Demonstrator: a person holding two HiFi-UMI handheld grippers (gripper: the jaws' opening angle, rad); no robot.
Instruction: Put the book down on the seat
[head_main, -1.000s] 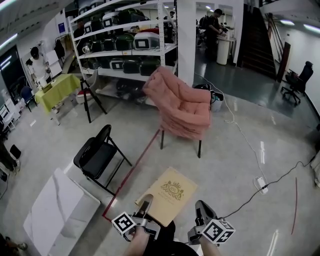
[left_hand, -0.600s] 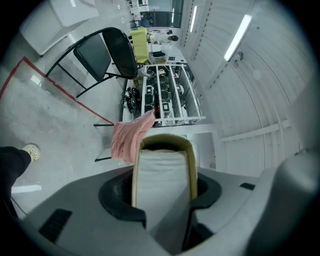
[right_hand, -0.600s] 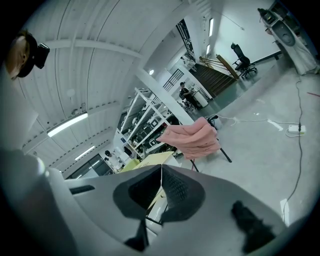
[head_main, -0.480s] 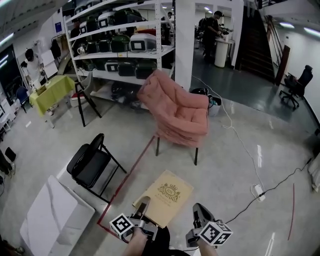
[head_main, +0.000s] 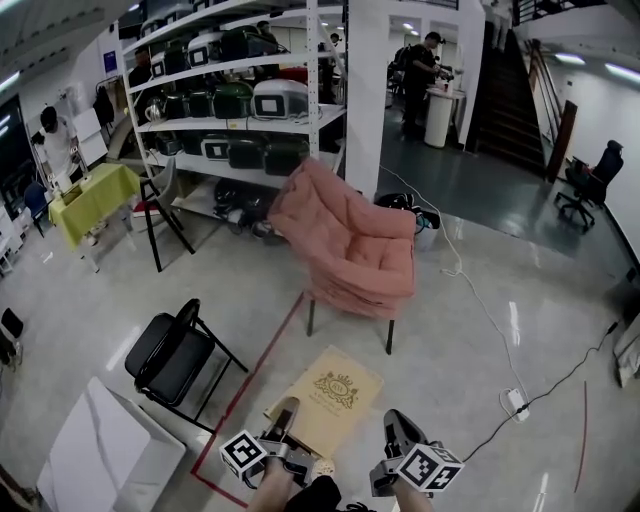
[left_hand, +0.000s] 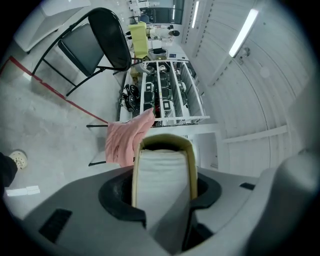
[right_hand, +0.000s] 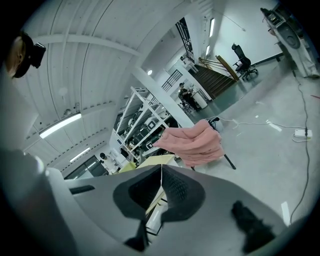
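Observation:
A tan book (head_main: 328, 394) with a gold emblem on its cover is held flat, low in the head view. My left gripper (head_main: 284, 414) is shut on the book's near left edge. In the left gripper view the book's white page edges (left_hand: 161, 175) and yellow cover fill the gap between the jaws. My right gripper (head_main: 394, 428) hovers just right of the book, jaws shut with nothing between them (right_hand: 161, 186). The pink cushioned chair (head_main: 350, 245) stands ahead on thin dark legs, its seat bare; it also shows beyond the book as pink cushions (left_hand: 127, 137) and past the right jaws (right_hand: 192, 142).
A black folding chair (head_main: 170, 350) and a white marble-top table (head_main: 100, 450) stand to the left. Red floor tape (head_main: 250, 372) runs toward the pink chair. A cable and power strip (head_main: 513, 400) lie to the right. Loaded shelves (head_main: 230, 100) rise behind.
The view has shifted, so the pink chair and the black chair sit slightly further left. The book stays in the left gripper's grip; both grippers keep their places.

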